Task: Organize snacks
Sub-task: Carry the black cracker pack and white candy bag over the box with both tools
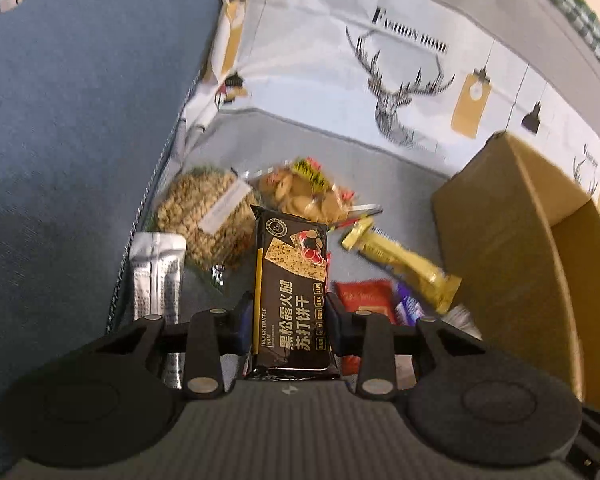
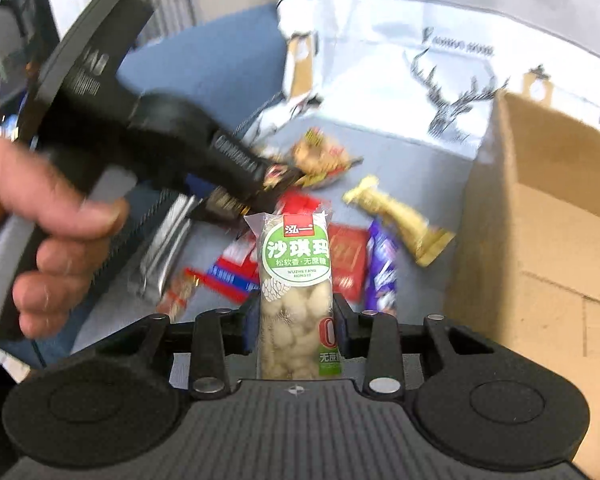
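My left gripper (image 1: 290,312) is shut on a black cracker packet (image 1: 290,280) and holds it upright above the snack pile. My right gripper (image 2: 296,316) is shut on a clear sachima packet with a green label (image 2: 296,280). Loose snacks lie on the grey cloth: a gold wrapped bar (image 1: 404,264) (image 2: 400,216), a red packet (image 1: 364,296) (image 2: 350,260), a purple packet (image 2: 382,268), a silver pouch (image 1: 156,268), a round nut cake (image 1: 204,216) and a bag of biscuits (image 1: 300,190). The left gripper's body (image 2: 172,136) and the hand holding it show in the right wrist view.
An open cardboard box (image 1: 540,264) (image 2: 540,232) stands at the right. A fabric bin wall with a deer print (image 1: 400,92) (image 2: 452,104) rises behind the snacks. A blue cushion (image 1: 68,128) lies to the left.
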The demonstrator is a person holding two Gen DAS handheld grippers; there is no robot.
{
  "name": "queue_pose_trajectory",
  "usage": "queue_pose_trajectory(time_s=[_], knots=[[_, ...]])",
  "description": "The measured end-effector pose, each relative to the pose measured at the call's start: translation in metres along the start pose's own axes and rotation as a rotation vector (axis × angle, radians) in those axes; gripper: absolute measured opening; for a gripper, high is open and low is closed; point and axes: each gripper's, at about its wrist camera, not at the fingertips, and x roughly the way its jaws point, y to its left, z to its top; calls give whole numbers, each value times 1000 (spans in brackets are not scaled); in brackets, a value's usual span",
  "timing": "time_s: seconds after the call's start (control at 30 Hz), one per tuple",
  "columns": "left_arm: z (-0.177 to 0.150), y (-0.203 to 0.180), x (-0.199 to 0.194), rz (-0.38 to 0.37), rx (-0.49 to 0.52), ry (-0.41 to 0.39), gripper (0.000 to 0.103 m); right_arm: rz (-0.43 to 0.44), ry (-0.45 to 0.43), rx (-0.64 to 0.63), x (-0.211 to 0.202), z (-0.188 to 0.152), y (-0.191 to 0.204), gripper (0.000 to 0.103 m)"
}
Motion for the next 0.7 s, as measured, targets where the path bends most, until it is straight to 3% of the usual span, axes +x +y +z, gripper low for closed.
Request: queue_pose_trajectory(time_s=[0.27, 0.47, 0.7], knots=[[8, -19, -32, -29, -32, -142, 39, -1, -185, 85, -46, 18, -25, 38], [7, -55, -52, -76, -29, -258, 39, -56, -341, 151, -79, 24, -61, 38], [2, -106, -68, -163, -2, -360, 39, -154, -411, 240, -95, 21, -113, 38]])
